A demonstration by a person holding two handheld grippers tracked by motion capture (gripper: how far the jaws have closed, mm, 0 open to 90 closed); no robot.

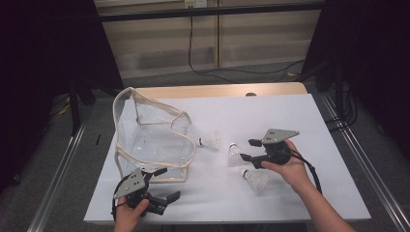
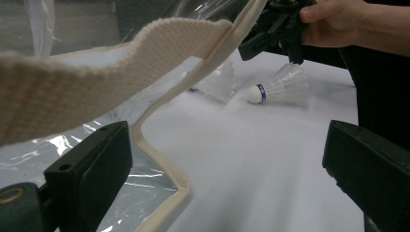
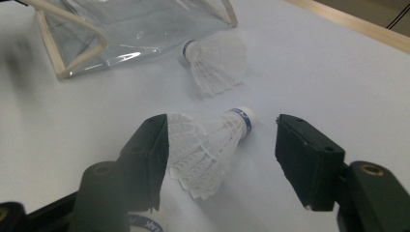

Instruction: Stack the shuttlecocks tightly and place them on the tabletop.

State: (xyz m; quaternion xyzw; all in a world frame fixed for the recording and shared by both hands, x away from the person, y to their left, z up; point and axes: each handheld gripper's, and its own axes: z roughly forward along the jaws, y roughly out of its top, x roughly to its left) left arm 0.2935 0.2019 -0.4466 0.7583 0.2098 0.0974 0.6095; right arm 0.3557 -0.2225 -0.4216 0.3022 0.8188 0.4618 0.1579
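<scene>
Plainly, the right gripper [image 3: 220,159] has its jaws half spread around the middle shuttlecock [image 3: 208,147] lying on the table [image 1: 290,116]; one jaw seems to brush the feathers, the other stands clear of the cork. If they close on that thin, springy white skirt, it may crush or squirt out sideways. The left gripper [image 1: 163,184], jaws spread wide, waits by the clear, floppy pouch [image 1: 150,137] with its woven cream trim. Two more shuttlecocks [image 1: 255,179] lie near.
</scene>
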